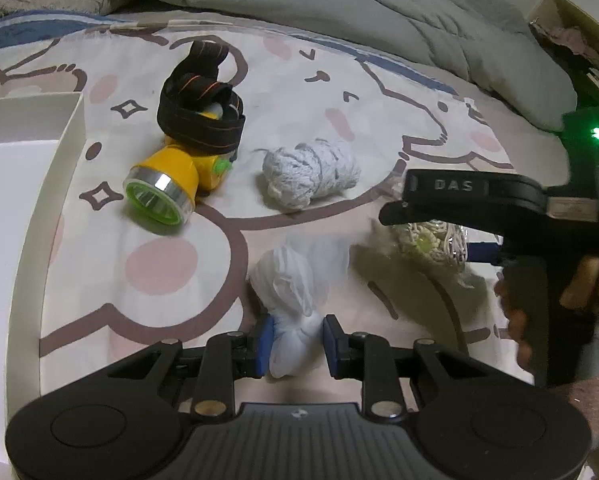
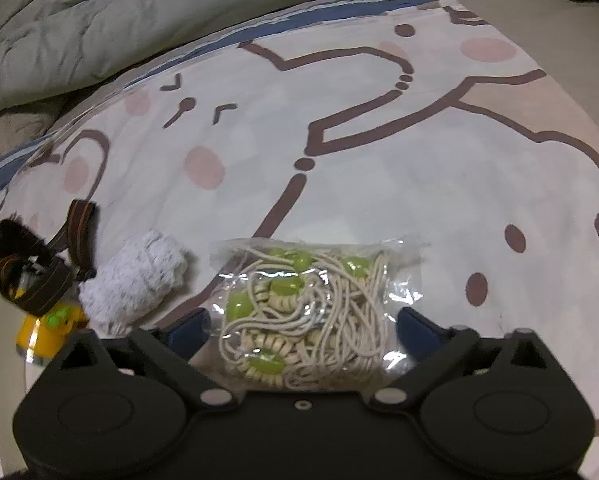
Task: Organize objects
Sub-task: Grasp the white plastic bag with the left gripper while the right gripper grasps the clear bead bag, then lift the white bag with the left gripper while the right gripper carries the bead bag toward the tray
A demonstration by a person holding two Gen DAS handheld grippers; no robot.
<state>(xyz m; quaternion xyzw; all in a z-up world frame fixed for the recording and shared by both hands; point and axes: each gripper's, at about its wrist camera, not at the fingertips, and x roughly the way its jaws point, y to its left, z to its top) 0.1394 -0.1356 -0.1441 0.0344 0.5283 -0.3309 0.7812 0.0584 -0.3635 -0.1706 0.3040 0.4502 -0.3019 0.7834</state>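
Observation:
My left gripper (image 1: 295, 340) is shut on a crumpled white plastic bag (image 1: 289, 280) lying on the bed sheet. A yellow headlamp with a black strap (image 1: 179, 168) lies to the upper left, and a grey-white yarn bundle (image 1: 311, 178) sits beyond the bag. My right gripper (image 2: 303, 328) is open, its blue pads on either side of a clear packet of cords and green beads (image 2: 307, 308); the packet also shows in the left wrist view (image 1: 431, 240) under the right gripper's body (image 1: 499, 200). The headlamp (image 2: 43, 292) and yarn (image 2: 133, 282) show at the right view's left.
A white open box (image 1: 27, 200) stands at the left edge on the bed. A grey-green quilt (image 1: 339, 8) is piled along the far side. The cartoon-print sheet (image 2: 419, 160) spreads to the right.

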